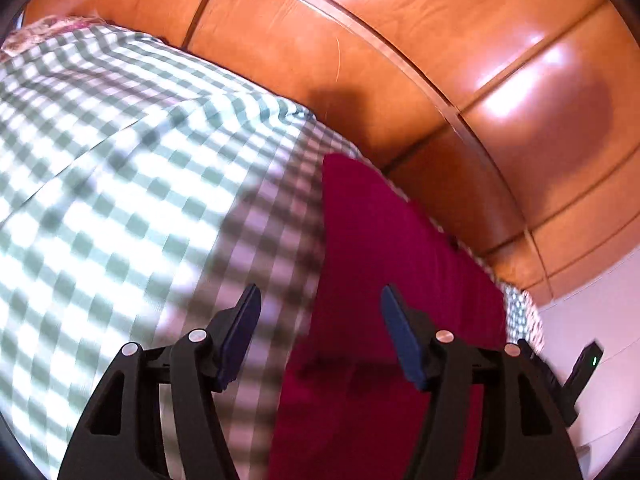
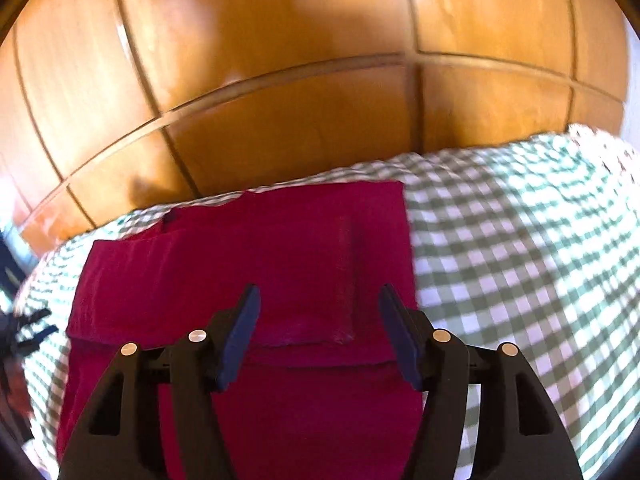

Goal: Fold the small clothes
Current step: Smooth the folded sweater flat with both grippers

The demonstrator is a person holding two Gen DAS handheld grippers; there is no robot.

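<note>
Both grippers spread wide, empty, above crimson garment.
Left gripper [image 1: 318,332] and right gripper [image 2: 318,332] grasp nothing; folded crimson garment [image 2: 256,264] lies on gingham bedsheet [image 2: 520,248], wooden wardrobe [image 2: 280,80] behind garment.

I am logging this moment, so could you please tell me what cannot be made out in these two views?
- Red garment: its near end is hidden behind the right gripper and cut by the right wrist view's bottom edge; garment type unclear.
- Left wrist view: motion blur smears the checked sheet, and the left gripper covers the garment's near part.
- Dark object at the right wrist view's left edge: cut off, blurred.
</note>
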